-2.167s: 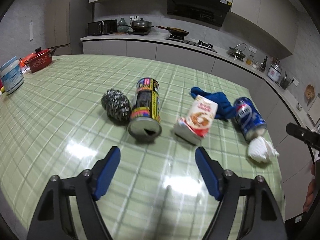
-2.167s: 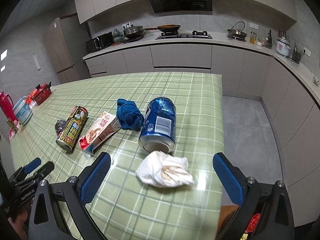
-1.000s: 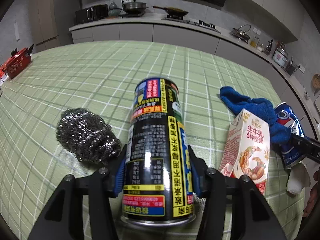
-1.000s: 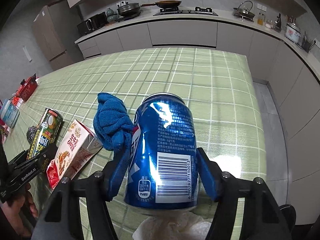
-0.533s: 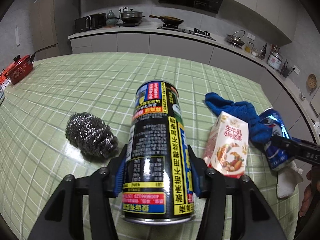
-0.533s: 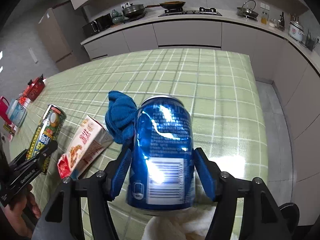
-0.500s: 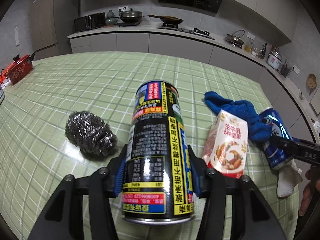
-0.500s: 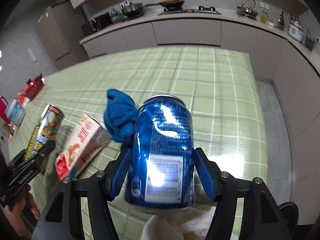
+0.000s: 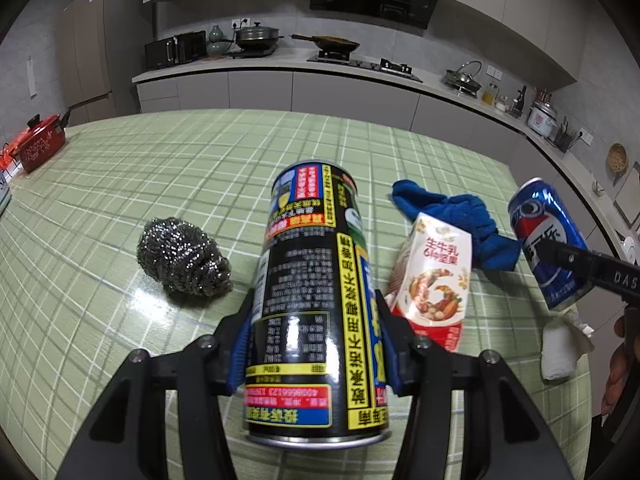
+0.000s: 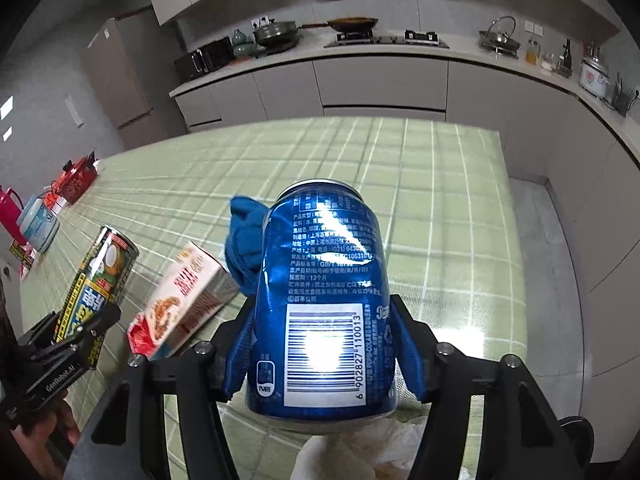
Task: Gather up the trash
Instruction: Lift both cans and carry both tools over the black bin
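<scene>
While your left claw (image 9: 316, 344) grips the black can (image 9: 316, 304) and your right claw (image 10: 322, 344) is tightening on the blue can (image 10: 324, 300), the carton (image 9: 434, 280) and tissue (image 9: 560, 344) sit uncollected on the tabletop (image 9: 120, 200).

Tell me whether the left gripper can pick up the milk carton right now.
Probably not: the left gripper is shut on the black can, so its jaws are occupied. The milk carton lies uncovered on the table beside it.

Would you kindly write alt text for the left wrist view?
The left gripper clamps a tall black and yellow can above a green checked table. A steel wool scrubber lies left of it; a milk carton, blue cloth and blue Pepsi can lie right.
</scene>
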`<state>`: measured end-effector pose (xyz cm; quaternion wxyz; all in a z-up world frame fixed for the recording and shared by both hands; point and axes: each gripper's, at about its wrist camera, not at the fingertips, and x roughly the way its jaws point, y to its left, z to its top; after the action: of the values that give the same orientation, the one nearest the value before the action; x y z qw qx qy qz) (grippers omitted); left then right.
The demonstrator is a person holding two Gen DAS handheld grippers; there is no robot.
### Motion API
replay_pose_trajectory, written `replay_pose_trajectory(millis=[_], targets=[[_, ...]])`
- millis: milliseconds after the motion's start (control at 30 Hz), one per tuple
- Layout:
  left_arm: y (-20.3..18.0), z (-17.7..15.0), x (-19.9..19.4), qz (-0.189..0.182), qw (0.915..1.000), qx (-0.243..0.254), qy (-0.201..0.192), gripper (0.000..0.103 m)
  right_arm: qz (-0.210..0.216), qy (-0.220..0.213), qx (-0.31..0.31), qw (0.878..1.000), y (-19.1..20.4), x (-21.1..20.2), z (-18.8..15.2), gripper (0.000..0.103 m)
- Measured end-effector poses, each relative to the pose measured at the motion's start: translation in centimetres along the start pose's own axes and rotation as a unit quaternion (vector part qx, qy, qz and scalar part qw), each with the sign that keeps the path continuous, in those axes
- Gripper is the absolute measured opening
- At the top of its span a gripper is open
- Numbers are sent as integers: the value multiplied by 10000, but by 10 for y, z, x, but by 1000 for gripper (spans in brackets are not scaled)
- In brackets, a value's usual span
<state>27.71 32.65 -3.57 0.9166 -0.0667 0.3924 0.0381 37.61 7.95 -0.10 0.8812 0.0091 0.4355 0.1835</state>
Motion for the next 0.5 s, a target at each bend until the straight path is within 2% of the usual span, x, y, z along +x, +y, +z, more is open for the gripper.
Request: replay_pose_trajectory(millis=[267, 500], targets=[[-6, 0, -14, -43, 9999, 43, -137, 54, -14, -194, -169, 9997, 9, -31, 0, 64], [-20, -7, -25, -81, 9997, 75, -200, 53, 13, -218, -240, 9995, 11, -49, -16, 64]])
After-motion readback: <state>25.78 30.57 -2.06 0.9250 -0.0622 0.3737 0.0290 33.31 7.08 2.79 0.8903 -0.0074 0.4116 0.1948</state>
